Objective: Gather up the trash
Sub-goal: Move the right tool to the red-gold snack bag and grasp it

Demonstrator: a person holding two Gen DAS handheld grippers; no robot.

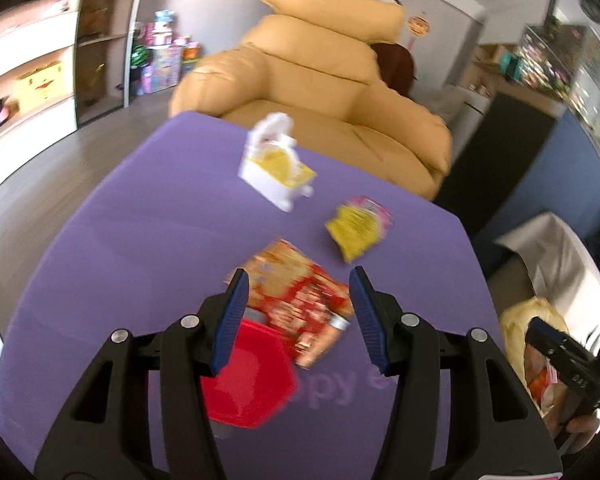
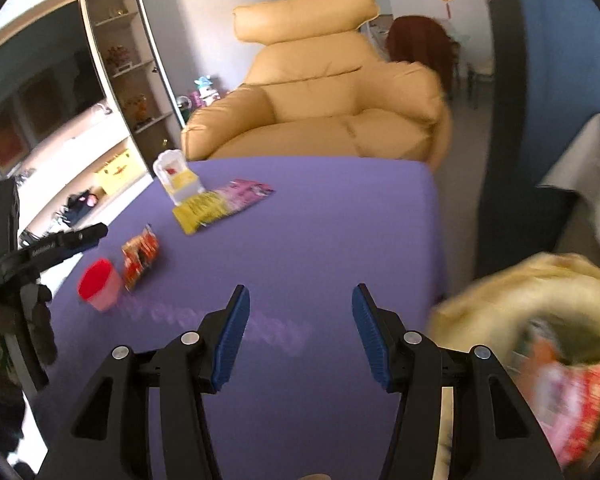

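While some wrappers already fill the yellow bag [image 2: 540, 320] just off the purple table's [image 1: 140, 220] edge, four pieces remain on the table: a red cup [image 1: 248, 384], red snack packet [image 1: 300, 304], yellow wrapper [image 1: 356, 228] and white box [image 1: 276, 168]. The left gripper [image 1: 300, 320] hovers open-jawed over the packet; the right gripper [image 2: 300, 336] is open and empty.
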